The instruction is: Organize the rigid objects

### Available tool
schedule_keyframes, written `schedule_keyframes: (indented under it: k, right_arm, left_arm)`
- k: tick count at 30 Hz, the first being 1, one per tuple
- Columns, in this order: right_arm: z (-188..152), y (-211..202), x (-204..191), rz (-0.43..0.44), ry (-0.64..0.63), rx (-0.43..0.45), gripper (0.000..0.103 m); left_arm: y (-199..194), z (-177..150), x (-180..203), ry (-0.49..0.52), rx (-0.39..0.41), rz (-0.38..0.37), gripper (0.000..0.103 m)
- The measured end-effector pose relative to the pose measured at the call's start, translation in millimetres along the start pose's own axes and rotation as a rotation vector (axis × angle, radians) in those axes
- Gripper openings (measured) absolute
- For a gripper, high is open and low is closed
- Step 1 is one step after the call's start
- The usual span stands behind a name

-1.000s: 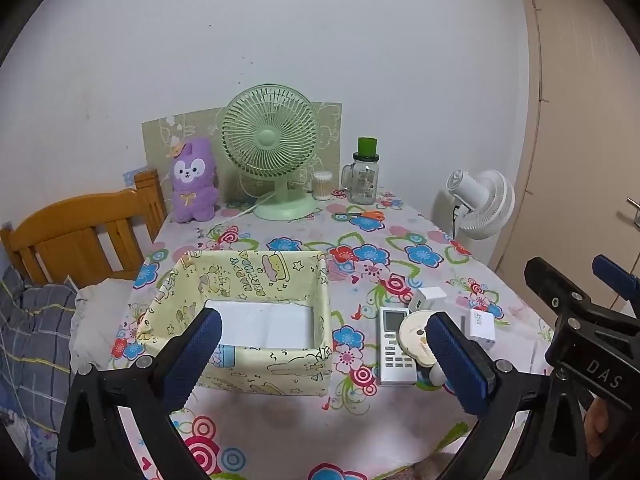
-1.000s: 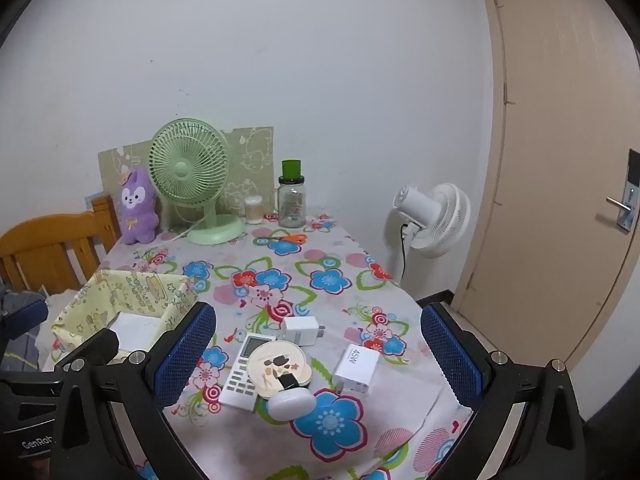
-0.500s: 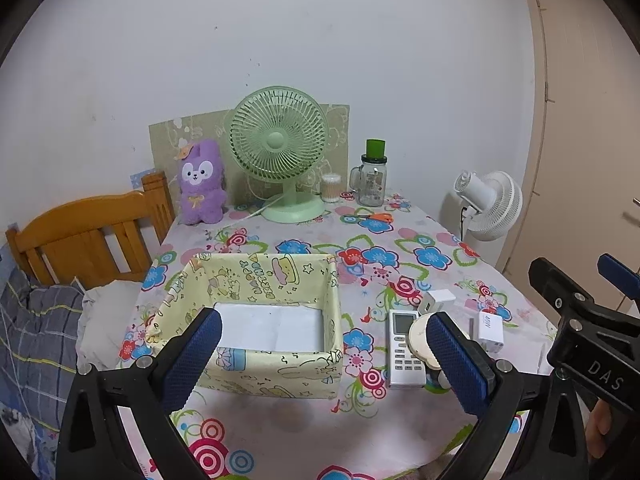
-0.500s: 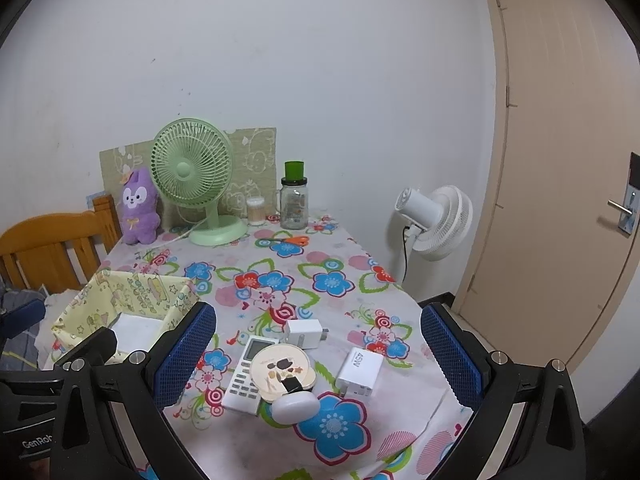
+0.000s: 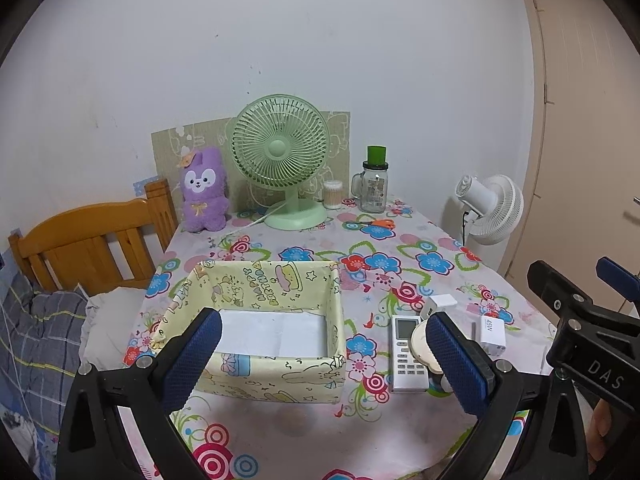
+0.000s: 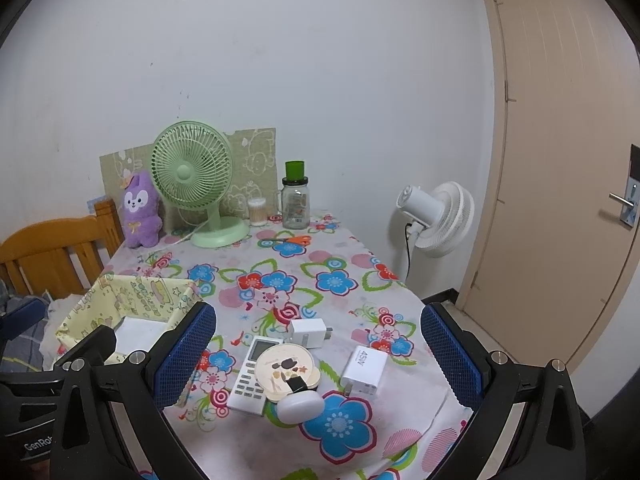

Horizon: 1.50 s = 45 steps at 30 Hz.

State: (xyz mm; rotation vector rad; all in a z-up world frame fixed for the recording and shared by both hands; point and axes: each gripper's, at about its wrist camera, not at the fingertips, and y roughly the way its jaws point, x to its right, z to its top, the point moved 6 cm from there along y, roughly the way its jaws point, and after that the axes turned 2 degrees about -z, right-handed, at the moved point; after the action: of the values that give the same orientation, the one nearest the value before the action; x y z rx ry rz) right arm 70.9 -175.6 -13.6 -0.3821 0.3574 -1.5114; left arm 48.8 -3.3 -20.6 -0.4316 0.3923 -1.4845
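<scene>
Two tongs, left tongs and right tongs, hover wide open and empty above the counter, flanking yellow fabric box, remote control and chargers.

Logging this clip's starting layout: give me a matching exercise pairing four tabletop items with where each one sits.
Things:
1. round compact
2. purple plush toy
3. orange-handled scissors
4. white sheet

Places:
A. inside the yellow fabric box
B. beside the green desk fan, at the wall
C. lying partly on the remote control
D. on the tablecloth in front of the glass jar

Pairs: 1-C, 2-B, 3-D, 4-A
</scene>
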Motion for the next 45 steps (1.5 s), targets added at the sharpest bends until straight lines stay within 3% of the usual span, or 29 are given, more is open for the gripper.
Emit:
schedule_keyframes:
  k: [45]
  right_arm:
    - [-2,10,-2,-0.018,-0.025,-0.018,0.103]
  left_arm:
    - [12,-2,0,-0.006,-0.024,-0.011,0.103]
